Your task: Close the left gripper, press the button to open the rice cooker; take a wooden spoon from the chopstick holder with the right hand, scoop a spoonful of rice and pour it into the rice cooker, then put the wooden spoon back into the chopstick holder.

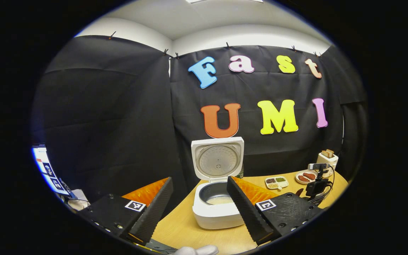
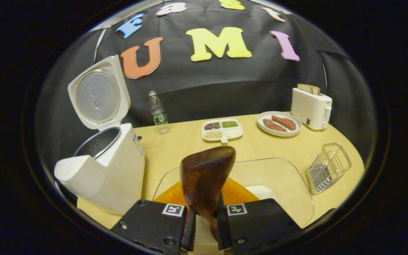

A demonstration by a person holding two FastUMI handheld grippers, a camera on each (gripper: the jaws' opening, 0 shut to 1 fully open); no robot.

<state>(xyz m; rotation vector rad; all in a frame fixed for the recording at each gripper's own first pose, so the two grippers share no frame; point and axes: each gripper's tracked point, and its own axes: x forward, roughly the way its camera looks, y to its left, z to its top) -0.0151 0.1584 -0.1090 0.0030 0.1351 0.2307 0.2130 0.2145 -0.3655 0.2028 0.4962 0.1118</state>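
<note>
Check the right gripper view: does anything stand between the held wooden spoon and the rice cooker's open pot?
Nothing visible does. The right gripper holds the wooden spoon above a clear container; the rice cooker stands beside it with its lid up and the pot uncovered.

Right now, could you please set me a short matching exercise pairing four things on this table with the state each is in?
Things:
1. rice cooker
2. wooden spoon
3. toaster
4. chopstick holder

States:
A. bread sticking out of the top
B. lid up
C. lying tipped on its side
D. clamped between the right gripper's fingers

Pairs: 1-B, 2-D, 3-A, 4-C
</note>
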